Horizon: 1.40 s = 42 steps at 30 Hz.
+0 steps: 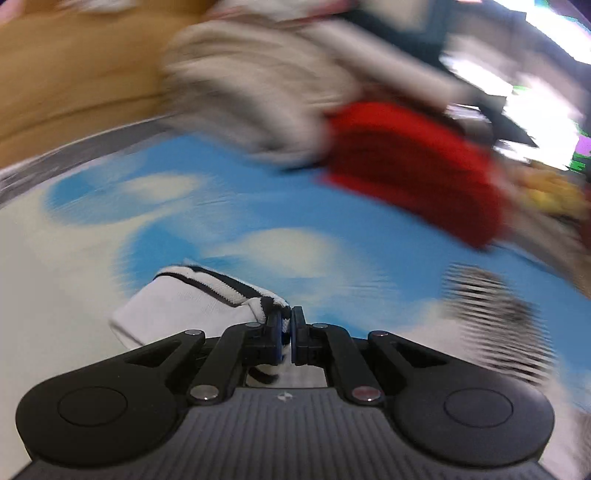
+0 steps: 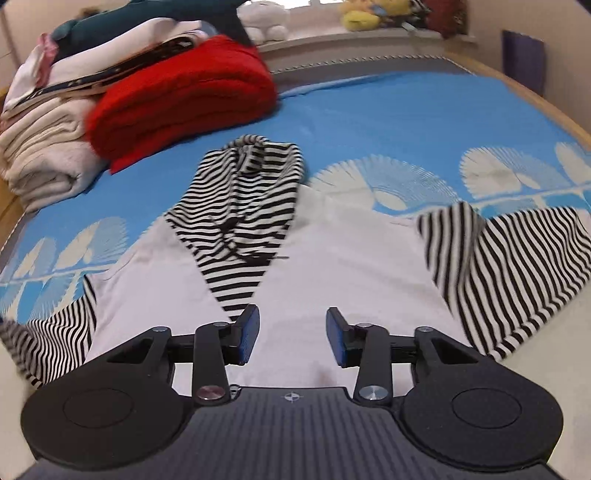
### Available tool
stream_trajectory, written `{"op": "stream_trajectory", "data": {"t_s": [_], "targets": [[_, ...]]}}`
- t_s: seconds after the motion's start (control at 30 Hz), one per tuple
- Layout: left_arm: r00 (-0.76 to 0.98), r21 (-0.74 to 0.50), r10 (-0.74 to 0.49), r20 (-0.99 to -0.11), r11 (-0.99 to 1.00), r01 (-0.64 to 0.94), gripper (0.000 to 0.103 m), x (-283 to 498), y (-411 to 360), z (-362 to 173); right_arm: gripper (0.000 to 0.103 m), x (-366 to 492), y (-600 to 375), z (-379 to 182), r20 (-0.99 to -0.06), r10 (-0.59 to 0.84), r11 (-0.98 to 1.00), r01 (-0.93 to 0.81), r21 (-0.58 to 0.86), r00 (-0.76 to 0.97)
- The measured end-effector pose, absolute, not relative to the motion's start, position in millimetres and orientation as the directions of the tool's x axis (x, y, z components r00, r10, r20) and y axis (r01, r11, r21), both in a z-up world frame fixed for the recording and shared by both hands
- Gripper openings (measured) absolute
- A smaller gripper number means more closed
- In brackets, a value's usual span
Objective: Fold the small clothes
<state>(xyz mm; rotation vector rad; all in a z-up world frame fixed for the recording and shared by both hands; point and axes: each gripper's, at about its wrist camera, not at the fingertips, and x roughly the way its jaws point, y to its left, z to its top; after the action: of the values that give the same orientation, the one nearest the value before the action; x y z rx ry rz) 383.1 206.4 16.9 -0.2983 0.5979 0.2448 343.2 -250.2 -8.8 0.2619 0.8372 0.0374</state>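
Observation:
A white hooded top (image 2: 332, 251) lies spread on the blue bed sheet (image 2: 406, 122). Its black-and-white striped hood (image 2: 243, 199) is folded onto the body, and striped sleeves lie at the right (image 2: 517, 273) and the left (image 2: 55, 332). My right gripper (image 2: 291, 339) hovers open just above the white body, with nothing between its blue pads. In the blurred left wrist view, my left gripper (image 1: 290, 332) is shut on a white, black-trimmed edge of the top (image 1: 184, 306), which bunches to the left of its fingers. A striped part (image 1: 491, 306) shows at the right.
A folded red sweater (image 2: 184, 92) and a stack of cream and white clothes (image 2: 44, 155) sit at the bed's far left. Plush toys (image 2: 362, 14) line the window ledge behind. The wooden bed frame (image 2: 535, 96) runs along the right side.

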Motion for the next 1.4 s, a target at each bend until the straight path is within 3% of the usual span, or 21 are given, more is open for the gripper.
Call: {"op": "stream_trajectory", "data": {"t_s": [0.07,0.13,0.17,0.2,0.27,0.33,0.47,0.63,1.1,1.13,1.17,1.3,1.4], "targets": [[0.827,-0.243,-0.011,-0.561,0.958,-0.152,0.004,383.3,147.5,29.7,0.023,339.0,-258.3,-9.7,-0.73,0.13,0.964,0.085,0.25,0.671],[0.794,-0.312,-0.217,-0.568,0.949,0.037,0.005,382.6,89.1,34.6,0.022,339.4,-264.6,-13.0,-0.736,0.118,0.961,0.111,0.254,0.666],[0.729,-0.363,-0.35,-0.588,0.92,0.15,0.012,383.8,59.6,33.8,0.022,339.6,-267.2,-15.3,-0.743,0.115,0.957,0.128,0.262,0.66],[0.657,-0.401,-0.449,-0.606,0.885,0.235,0.025,385.3,37.5,31.6,0.022,339.5,-269.9,-17.6,-0.749,0.116,0.951,0.144,0.273,0.652],[0.62,-0.394,-0.498,-0.606,0.865,0.31,0.035,380.7,13.9,32.1,0.023,341.8,-274.4,-23.9,-0.766,0.126,0.935,0.183,0.304,0.63],[0.653,-0.345,-0.44,-0.616,0.896,0.279,0.036,382.0,13.5,33.1,0.023,344.4,-278.0,-30.5,-0.781,0.147,0.913,0.219,0.343,0.607],[0.684,-0.345,-0.299,-0.665,0.936,0.074,0.036,402.6,49.4,26.2,0.027,351.8,-280.6,-43.6,-0.8,0.181,0.878,0.273,0.393,0.572],[0.664,-0.235,-0.104,-0.74,0.966,-0.11,0.036,422.3,85.6,22.7,0.032,365.0,-282.3,-65.5,-0.828,0.196,0.842,0.342,0.417,0.526],[0.614,-0.249,-0.055,-0.788,0.94,-0.235,0.036,436.1,138.6,22.3,0.032,397.9,-276.9,-128.2,-0.857,0.211,0.722,0.517,0.46,0.47],[0.614,-0.25,-0.053,-0.787,0.938,-0.239,0.036,436.4,140.6,22.3,0.027,399.0,-276.0,-128.2,-0.856,0.198,0.723,0.518,0.457,0.478],[0.614,-0.248,-0.05,-0.787,0.938,-0.243,0.036,436.9,142.2,22.6,0.006,398.9,-277.0,-126.5,-0.851,0.181,0.722,0.521,0.456,0.494],[0.613,-0.243,-0.052,-0.788,0.942,-0.232,0.036,437.5,141.7,22.5,0.004,391.7,-280.6,-98.0,-0.768,0.154,0.709,0.471,0.524,0.622],[0.611,-0.241,-0.054,-0.79,0.943,-0.228,0.036,436.6,140.9,21.3,0.004,374.1,-286.4,-60.6,-0.691,0.042,0.721,0.456,0.521,0.722]]}}
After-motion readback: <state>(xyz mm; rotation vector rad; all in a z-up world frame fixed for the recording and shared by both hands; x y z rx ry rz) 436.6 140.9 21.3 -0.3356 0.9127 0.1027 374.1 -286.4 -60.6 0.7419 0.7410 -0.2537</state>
